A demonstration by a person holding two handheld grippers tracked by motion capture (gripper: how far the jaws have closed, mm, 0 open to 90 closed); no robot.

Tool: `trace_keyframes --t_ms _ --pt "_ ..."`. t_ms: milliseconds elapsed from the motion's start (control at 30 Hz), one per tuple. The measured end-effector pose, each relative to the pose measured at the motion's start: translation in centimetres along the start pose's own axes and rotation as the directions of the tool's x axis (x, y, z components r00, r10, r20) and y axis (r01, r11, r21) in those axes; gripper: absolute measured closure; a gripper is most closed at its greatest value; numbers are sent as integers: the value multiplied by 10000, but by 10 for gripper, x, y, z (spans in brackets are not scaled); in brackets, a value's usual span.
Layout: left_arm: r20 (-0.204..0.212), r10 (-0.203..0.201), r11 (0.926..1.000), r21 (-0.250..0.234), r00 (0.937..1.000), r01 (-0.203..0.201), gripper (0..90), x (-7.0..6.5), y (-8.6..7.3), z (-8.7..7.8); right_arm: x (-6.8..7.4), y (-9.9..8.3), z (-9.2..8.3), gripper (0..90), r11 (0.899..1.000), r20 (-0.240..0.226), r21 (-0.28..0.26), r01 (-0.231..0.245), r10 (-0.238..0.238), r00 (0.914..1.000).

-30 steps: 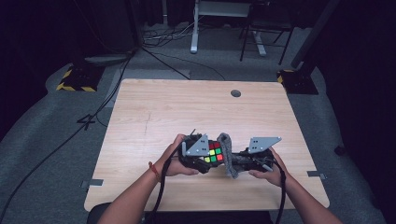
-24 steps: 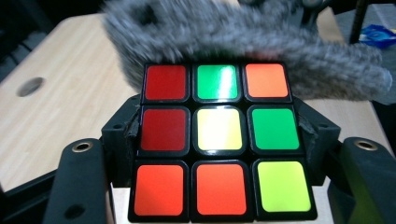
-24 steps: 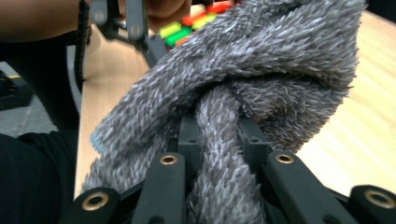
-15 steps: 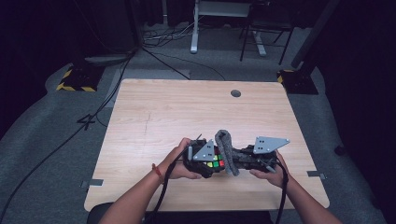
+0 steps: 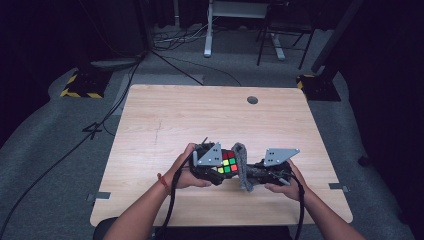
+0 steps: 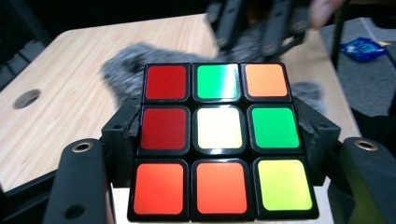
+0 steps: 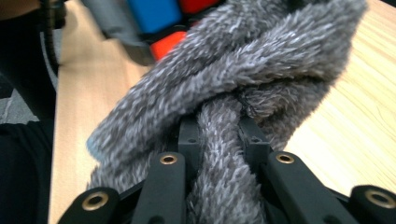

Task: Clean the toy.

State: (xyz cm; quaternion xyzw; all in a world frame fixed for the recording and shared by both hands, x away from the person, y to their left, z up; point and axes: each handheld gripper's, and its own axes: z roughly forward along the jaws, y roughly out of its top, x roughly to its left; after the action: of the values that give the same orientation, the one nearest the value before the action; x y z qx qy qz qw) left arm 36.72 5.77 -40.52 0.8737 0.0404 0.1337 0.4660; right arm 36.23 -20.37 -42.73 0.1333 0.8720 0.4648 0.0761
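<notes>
Puzzle cube (image 5: 228, 163), 3x3 with coloured stickers, sits pinched between the jaws of the left gripper (image 5: 220, 167), near the front edge of the desk (image 5: 165, 120), roughly at its middle. In the left gripper view the cube (image 6: 219, 140) faces the camera: top row red, green, orange; middle row red, white, green; bottom row orange, orange, yellow-green. Both black jaws press on its side faces. No brand, label or writing readable on the cube or either gripper.

Grey fuzzy cloth (image 5: 242, 165) stands bunched just right of the cube, touching it. The right gripper (image 5: 252, 174) has its jaws pressed onto a fold of this cloth (image 7: 243, 93), fabric squeezed between them. Blue and red cube faces show blurred behind the cloth there.

Both hands rest low by the front edge. The far half of the desk is open wood, with a round cable hole (image 5: 252, 100) near the back edge, toward the right corner. Left and right edges well apart from the grippers. Yellow-black striped base (image 5: 80, 86) on the floor beyond the back-left corner.
</notes>
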Motion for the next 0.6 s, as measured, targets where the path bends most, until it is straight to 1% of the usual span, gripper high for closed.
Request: trace_keyframes --t_ms 33,67,100,133,200,233,300,367,400,433,467,500,533,567,600 --pt "-76 -20 9999 147 10000 21 335 0 -1 0 2 1 -1 761 9999 -67 -136 45 -46 10000" --pt "-270 30 9993 366 9996 -20 335 1 -1 1 3 2 -1 761 9998 -110 -189 103 -105 9999" --pt "-340 -16 9990 445 9994 31 335 1 -2 2 5 3 -3 760 9993 -219 -319 181 -188 9996" --pt "-244 -91 9990 432 9997 101 335 1 -3 3 8 5 -4 761 9985 -266 -500 235 -249 9993" --pt "-99 -125 9989 456 9999 129 335 0 -4 6 12 9 -7 760 9972 -61 -584 464 -468 9989" --pt "-17 -116 9991 414 9999 116 335 -1 -4 8 12 10 -8 760 9962 9 -719 488 -489 9988" --pt "231 -153 9991 392 9996 144 335 -4 -4 11 12 11 -11 760 9944 103 -986 390 -382 9992" --pt "479 -20 9992 412 9988 0 335 -9 -2 15 10 11 -14 760 9921 327 -1200 354 -317 9990" --pt "531 135 9992 373 9985 -155 335 -12 -1 17 9 12 -15 760 9922 433 -1200 352 -302 9986" --pt "529 203 9991 352 9984 -222 335 -14 1 18 7 12 -15 759 9932 474 -1107 346 -295 9984" --pt "561 208 9994 276 9982 -223 335 -15 3 17 5 11 -16 759 9934 523 -1110 283 -226 9984" --pt "699 167 9998 80 9974 -174 335 -15 3 16 3 9 -16 760 9940 518 -1076 170 -114 9986" --pt "840 172 9998 -93 9963 -165 335 -15 4 14 1 8 -16 759 9959 597 -902 110 -56 9982" --pt "849 222 9996 -179 9961 -208 335 -16 6 13 -1 6 -14 760 9979 763 -646 104 -55 9971" --pt "826 268 9994 -230 9962 -250 334 -17 8 11 -3 4 -12 760 9987 815 -517 2 40 9967"
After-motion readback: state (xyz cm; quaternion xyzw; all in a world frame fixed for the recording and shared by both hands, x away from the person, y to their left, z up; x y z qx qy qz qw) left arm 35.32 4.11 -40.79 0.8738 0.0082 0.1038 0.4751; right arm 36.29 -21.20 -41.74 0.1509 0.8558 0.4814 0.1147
